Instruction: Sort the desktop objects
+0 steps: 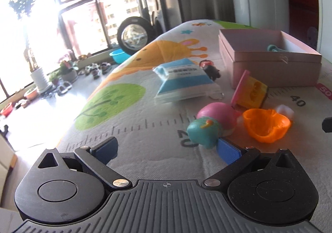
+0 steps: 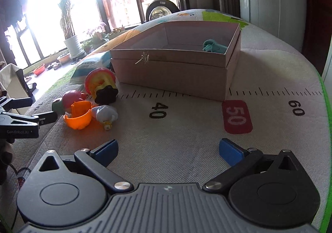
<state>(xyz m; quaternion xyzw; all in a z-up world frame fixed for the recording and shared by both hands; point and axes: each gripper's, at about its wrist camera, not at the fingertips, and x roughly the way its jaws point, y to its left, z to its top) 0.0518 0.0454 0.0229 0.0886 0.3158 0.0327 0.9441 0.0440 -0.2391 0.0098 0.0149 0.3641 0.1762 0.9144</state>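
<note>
The pink box (image 2: 174, 71) stands open on the play mat (image 2: 186, 133) as the collecting place; one teal toy (image 2: 213, 46) already lies inside it, against the far right wall. The toys not yet sorted lie in a cluster just left of the box: an orange cup (image 2: 79, 118), a pink ball (image 1: 217, 113), a teal figure (image 1: 204, 132), a white toy (image 2: 104, 115) and a yellow-and-pink toy (image 2: 101, 85), several touching. A blue-and-white packet (image 1: 182, 81) lies beyond them. The left gripper (image 1: 168, 150) is low over the mat with jaws spread wide and empty, its right fingertip (image 1: 228, 150) touching or just beside the teal figure, probably the next pick. The right gripper (image 2: 169, 151) hovers over bare mat, jaws wide open, holding nothing. The crowded neighbours may hinder a clean grasp.
</note>
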